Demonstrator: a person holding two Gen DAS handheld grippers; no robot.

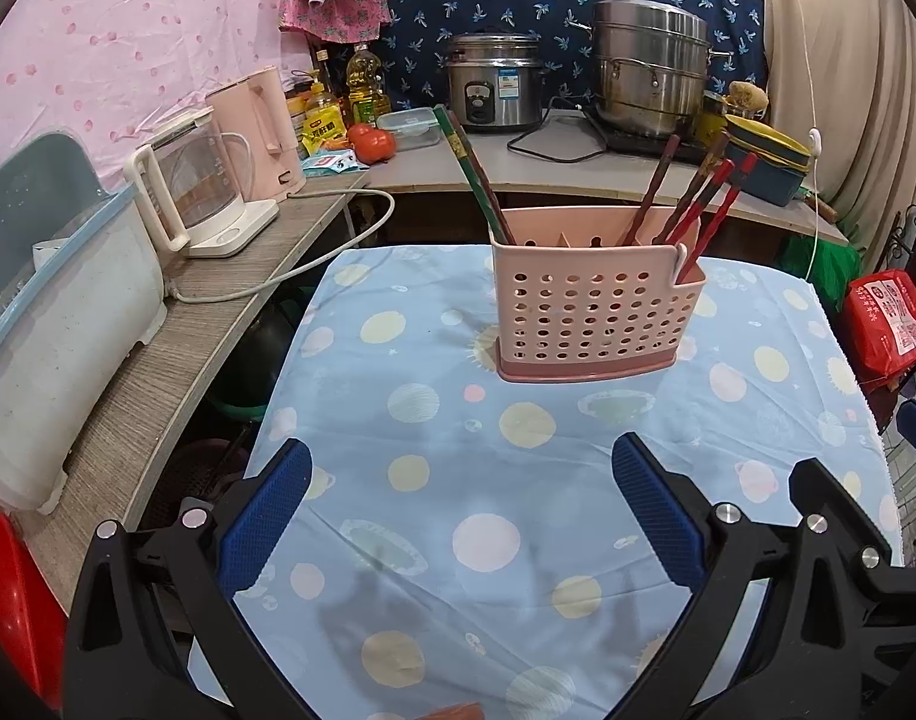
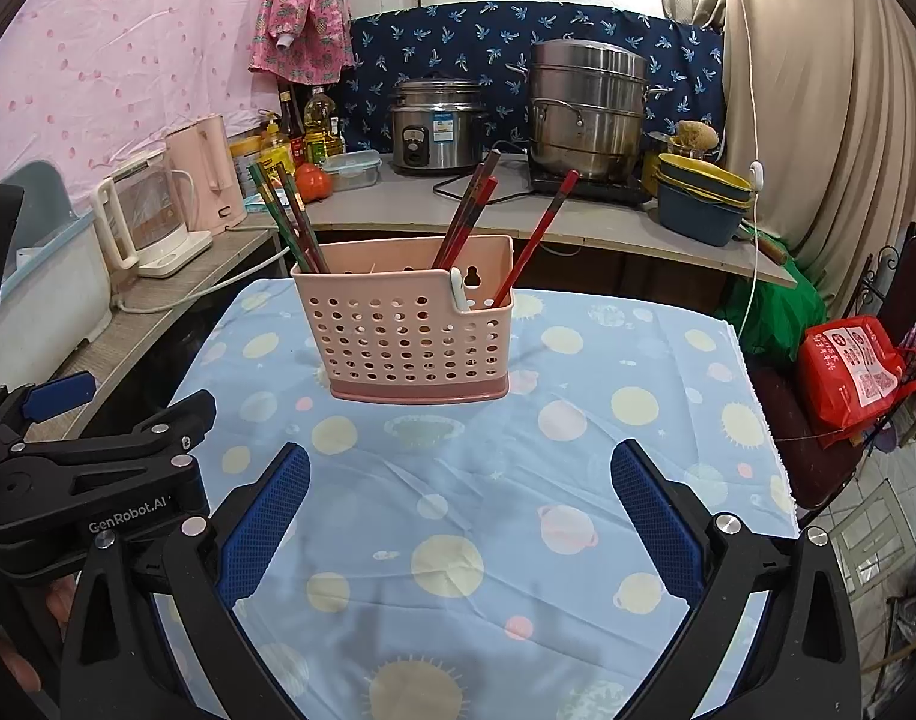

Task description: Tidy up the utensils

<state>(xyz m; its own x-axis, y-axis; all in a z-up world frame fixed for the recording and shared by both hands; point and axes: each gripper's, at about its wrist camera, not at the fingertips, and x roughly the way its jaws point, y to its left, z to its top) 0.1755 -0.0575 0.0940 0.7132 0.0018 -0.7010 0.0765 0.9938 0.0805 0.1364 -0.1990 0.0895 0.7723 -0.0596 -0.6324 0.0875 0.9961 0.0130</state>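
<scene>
A pink perforated utensil holder stands upright on the blue dotted tablecloth. Green and dark chopsticks lean in its left compartment. Red and dark chopsticks lean in its right side, with one red stick apart at the far right. My left gripper hovers open and empty, well short of the holder. Likewise open and empty, my right gripper sits at about the same distance from the holder. The left gripper's body shows at the right view's left edge.
A side counter on the left holds a glass kettle, a pink kettle and a white bin. The back counter carries a rice cooker, a steel steamer pot, oil bottles, tomatoes and stacked bowls. A red bag lies right of the table.
</scene>
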